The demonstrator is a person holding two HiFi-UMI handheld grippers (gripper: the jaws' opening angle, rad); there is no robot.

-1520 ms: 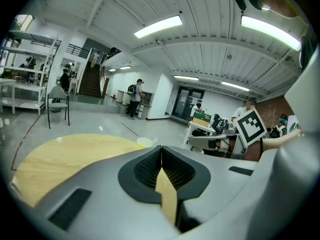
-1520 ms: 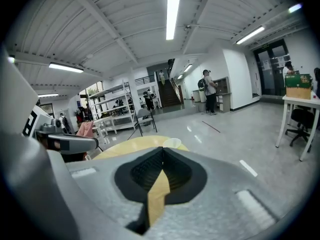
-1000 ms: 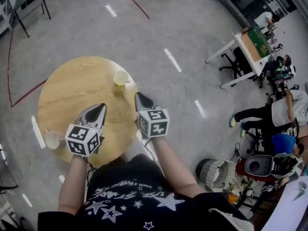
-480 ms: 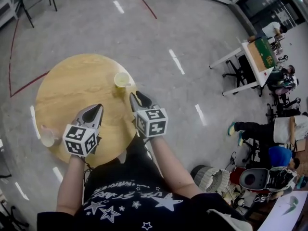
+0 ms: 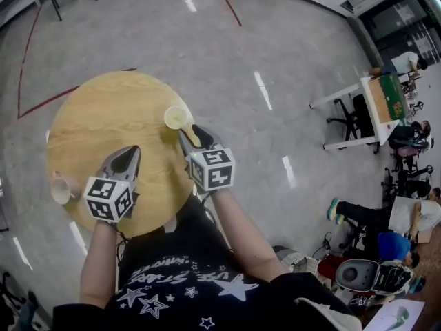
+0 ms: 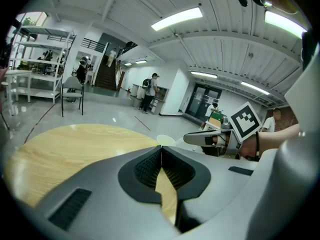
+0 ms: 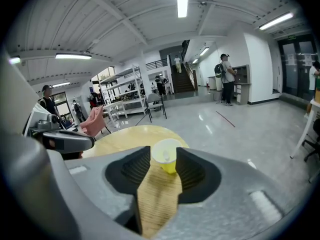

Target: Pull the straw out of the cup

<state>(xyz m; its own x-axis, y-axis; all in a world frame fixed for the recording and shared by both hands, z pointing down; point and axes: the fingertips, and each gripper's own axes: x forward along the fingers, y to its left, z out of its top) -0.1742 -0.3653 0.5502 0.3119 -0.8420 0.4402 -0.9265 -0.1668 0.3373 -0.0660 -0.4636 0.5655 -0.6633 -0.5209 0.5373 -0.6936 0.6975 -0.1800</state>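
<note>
A yellow cup [image 5: 177,117] stands near the right edge of the round wooden table [image 5: 89,116]. In the right gripper view the cup [image 7: 169,164] sits just beyond my fingertips, centred in the gap. A small pale end [image 7: 165,155] shows in its mouth; I cannot tell if it is the straw. My right gripper [image 5: 193,135] [image 7: 164,150] points at the cup, its jaws opening, with nothing pressed between them. My left gripper [image 5: 129,150] [image 6: 161,148] hovers over the table further left, shut with nothing in it. The cup [image 6: 166,140] shows just past its tips.
A second pale cup [image 5: 60,188] stands at the table's left edge. Grey floor surrounds the table. A pink chair [image 7: 92,121] and shelving stand beyond it. Desks and people are far off to the right [image 5: 386,95].
Both grippers have moved forward across the table toward the yellow cup. The right gripper's jaws have spread apart and its tips now sit close to the cup.
</note>
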